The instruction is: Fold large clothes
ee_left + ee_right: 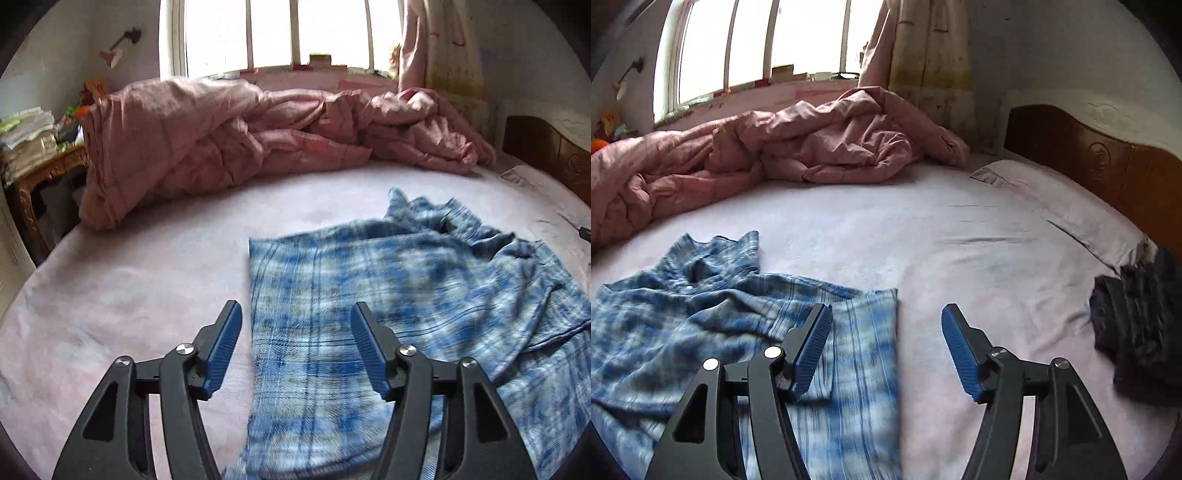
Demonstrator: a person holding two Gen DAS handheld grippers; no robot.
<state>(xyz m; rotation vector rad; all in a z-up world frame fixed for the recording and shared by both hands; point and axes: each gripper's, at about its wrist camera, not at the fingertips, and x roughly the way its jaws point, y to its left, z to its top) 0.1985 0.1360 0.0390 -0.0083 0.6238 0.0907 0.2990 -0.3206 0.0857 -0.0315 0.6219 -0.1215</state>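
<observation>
Both tongs [295, 314] [886, 315] agape over shirt [369, 295] edges

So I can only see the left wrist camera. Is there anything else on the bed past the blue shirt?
Observer: Yes. A dark garment lies bunched on the sheet, over by the pillow.
Operator: Is the other gripper holding the shirt?
Observer: No. The right gripper has its jaws open with nothing between them, above the blue plaid shirt at its straight edge.
Operator: What's behind the pillow?
Observer: A carved brown wooden headboard, running along that whole end of the bed.
</observation>
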